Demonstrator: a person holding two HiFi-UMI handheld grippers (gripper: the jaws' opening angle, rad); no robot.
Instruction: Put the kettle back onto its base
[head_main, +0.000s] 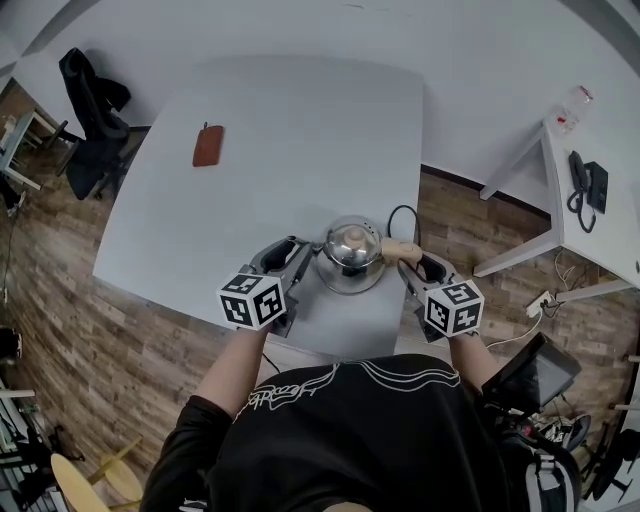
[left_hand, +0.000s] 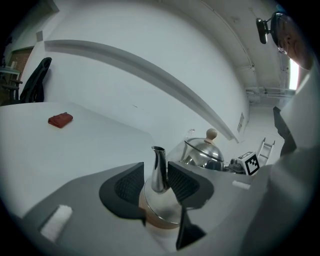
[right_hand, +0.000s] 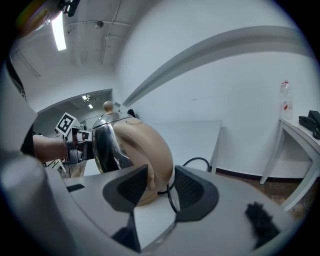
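Observation:
The steel kettle (head_main: 351, 253) with a knobbed lid stands near the front edge of the white table (head_main: 300, 110). Its thin spout (left_hand: 158, 170) rises between the pads of my left gripper (left_hand: 156, 182), with a gap showing on the left side. A beige ring (left_hand: 159, 220) shows under the chrome below the spout. My right gripper (right_hand: 161, 186) straddles the beige handle (right_hand: 147, 150), and a gap shows by the right pad. From the head view the left gripper (head_main: 305, 262) and the right gripper (head_main: 408, 265) flank the kettle. Both stand open.
A black power cord (head_main: 400, 215) loops off the table's right edge behind the kettle. A brown pouch (head_main: 208, 146) lies far back left. A dark chair (head_main: 95, 110) stands at the left, and a white side desk (head_main: 560, 215) with a black phone (head_main: 585, 185) stands at the right.

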